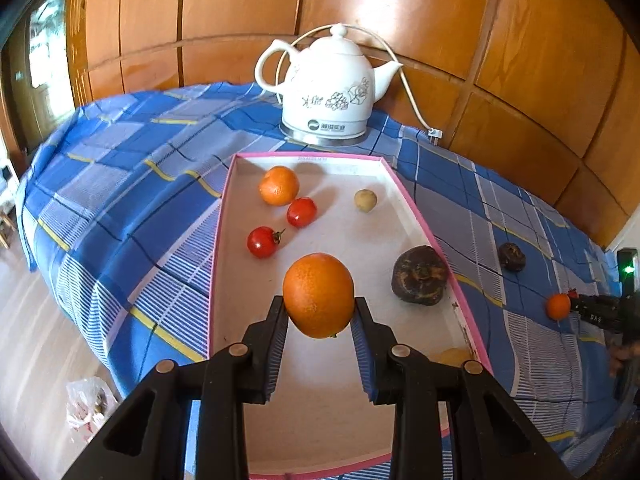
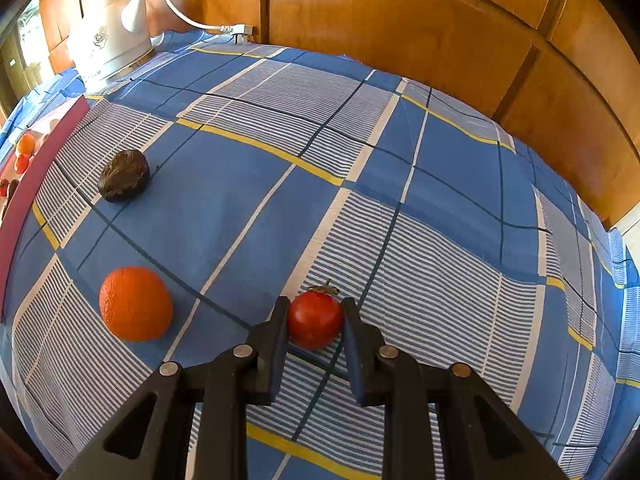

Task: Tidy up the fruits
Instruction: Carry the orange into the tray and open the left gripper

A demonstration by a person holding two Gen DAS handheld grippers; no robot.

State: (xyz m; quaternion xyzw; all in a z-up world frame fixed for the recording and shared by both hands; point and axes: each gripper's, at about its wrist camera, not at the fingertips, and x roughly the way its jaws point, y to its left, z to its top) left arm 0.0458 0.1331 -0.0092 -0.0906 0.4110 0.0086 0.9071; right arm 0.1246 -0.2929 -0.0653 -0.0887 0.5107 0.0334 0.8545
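In the left wrist view my left gripper (image 1: pixel 319 308) is shut on an orange (image 1: pixel 318 295), held above the pink-rimmed white tray (image 1: pixel 312 155). Inside the tray lie a smaller orange (image 1: pixel 279 185), two red tomatoes (image 1: pixel 301 211) (image 1: pixel 263 241), a pale round fruit (image 1: pixel 365 200) and a dark wrinkled fruit (image 1: pixel 420 275). In the right wrist view my right gripper (image 2: pixel 315 308) is shut on a red tomato (image 2: pixel 315 319) resting on the blue checked cloth (image 2: pixel 400 160). An orange (image 2: pixel 135 303) lies to its left, and a dark wrinkled fruit (image 2: pixel 124 175) further back.
A white kettle (image 1: pixel 330 86) with its cord stands behind the tray, close to the wooden wall. The cloth-covered table drops off at the left to the floor, where a plastic bag (image 1: pixel 88 404) lies. The tray's pink side (image 2: pixel 44 160) shows at the left edge of the right wrist view.
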